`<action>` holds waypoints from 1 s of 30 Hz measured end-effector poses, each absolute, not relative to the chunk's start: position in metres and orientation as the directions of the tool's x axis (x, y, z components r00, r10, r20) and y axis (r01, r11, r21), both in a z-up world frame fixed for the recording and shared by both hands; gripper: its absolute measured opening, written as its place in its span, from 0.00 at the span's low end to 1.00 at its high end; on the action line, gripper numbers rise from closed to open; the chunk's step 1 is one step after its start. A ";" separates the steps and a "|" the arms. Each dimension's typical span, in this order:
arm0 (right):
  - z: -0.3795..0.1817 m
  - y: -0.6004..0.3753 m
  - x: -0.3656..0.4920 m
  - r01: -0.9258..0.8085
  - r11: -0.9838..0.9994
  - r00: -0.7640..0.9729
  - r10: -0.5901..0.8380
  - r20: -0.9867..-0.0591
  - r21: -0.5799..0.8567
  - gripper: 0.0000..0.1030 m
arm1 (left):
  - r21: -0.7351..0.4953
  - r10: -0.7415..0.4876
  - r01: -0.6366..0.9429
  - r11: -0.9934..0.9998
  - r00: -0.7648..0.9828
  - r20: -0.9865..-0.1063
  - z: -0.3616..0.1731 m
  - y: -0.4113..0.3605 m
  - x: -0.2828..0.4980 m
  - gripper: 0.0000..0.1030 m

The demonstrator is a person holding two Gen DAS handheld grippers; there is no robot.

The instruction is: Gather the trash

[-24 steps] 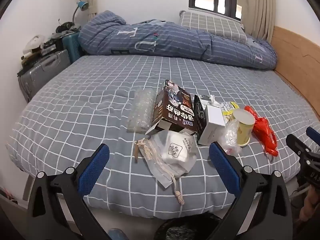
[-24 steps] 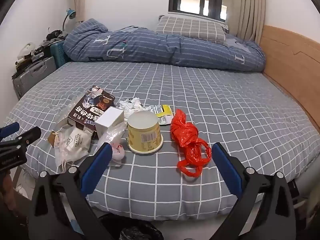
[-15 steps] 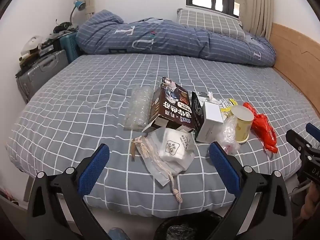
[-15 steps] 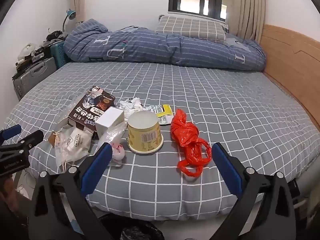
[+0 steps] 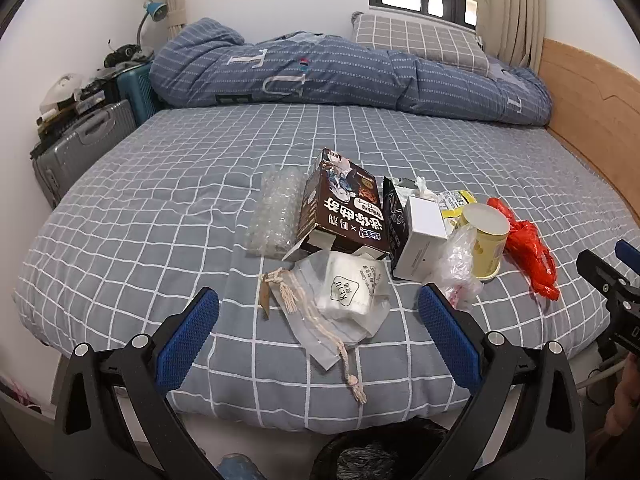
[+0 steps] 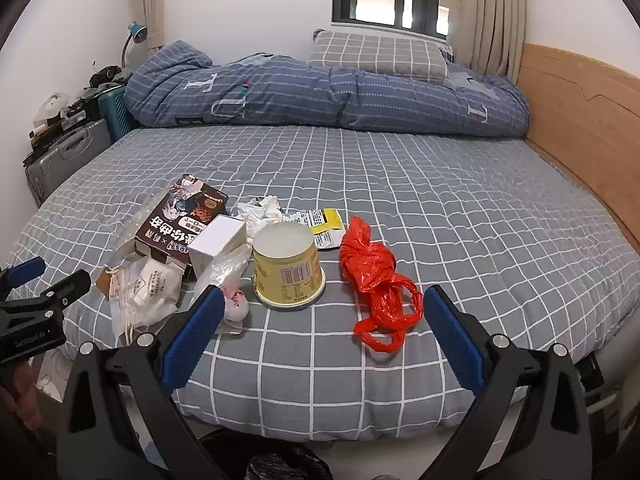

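Left wrist view: left gripper (image 5: 318, 318) hangs over the near edge of the bed (image 5: 168, 184), jaws spread wide, nothing between the pads, tilted down toward the mess. Trash sits in a cluster mid-frame. Clear drawstring pouch (image 5: 340, 300) w/ a white pack inside lies closest, right btwn the two blue fingers (image 5: 188, 336). At 12 o'clock from it, touching, a brown snack box (image 5: 340, 216) lying open-flapped. Bubble wrap (image 5: 276, 208) just beside the box at 9 o'clock. White box (image 5: 424, 236) at 3 o'clock of the brown one, leaning on a black carton (image 5: 394, 216). Then crumpled clear plastic (image 5: 460, 268), yellow cup (image 5: 486, 240) upside down, red plastic bag (image 5: 530, 252) furthest at 3 o'clock. Right gripper (image 5: 612, 280) pokes in at the 3 o'clock edge. Black bin bag (image 5: 368, 456) below the bed edge, at 6 o'clock.

Right wrist view: right gripper (image 6: 320, 326) also wide open, empty, aimed down at the bed. Yellow cup (image 6: 289, 268) sits at 12 o'clock btwn the fingers, red bag (image 6: 378, 284) just beside it at 3 o'clock, not touching. Yellow wrapper (image 6: 324, 224) and crumpled tissue (image 6: 262, 210) behind the cup. White box (image 6: 218, 244), brown box (image 6: 180, 220), pouch (image 6: 146, 288) spread toward 9 o'clock. Left gripper (image 6: 36, 300) shows at the 9 o'clock edge. Folded blue quilt (image 6: 320, 96) and checked pillow (image 6: 378, 56) at the far end.
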State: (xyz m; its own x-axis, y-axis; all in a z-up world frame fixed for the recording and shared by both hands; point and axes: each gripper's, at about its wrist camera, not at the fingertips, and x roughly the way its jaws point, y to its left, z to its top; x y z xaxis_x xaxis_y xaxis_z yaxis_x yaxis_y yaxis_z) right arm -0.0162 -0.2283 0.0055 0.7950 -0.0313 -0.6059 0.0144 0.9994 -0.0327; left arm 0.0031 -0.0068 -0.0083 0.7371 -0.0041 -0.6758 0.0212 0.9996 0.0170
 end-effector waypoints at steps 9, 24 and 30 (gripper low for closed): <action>0.005 -0.229 -0.015 0.017 0.999 0.795 -0.034 -0.605 -0.033 0.93 | 0.017 -0.007 0.025 1.000 0.735 -0.678 -0.009 -0.007 0.003 0.94; 0.005 -0.230 -0.015 0.019 0.999 0.795 -0.034 -0.606 -0.032 0.93 | 0.014 0.000 0.014 1.000 0.731 -0.682 -0.008 -0.004 0.003 0.94; 0.005 -0.231 -0.014 0.021 0.999 0.796 -0.033 -0.605 -0.027 0.93 | 0.016 0.000 0.014 1.000 0.730 -0.683 -0.008 -0.004 0.004 0.94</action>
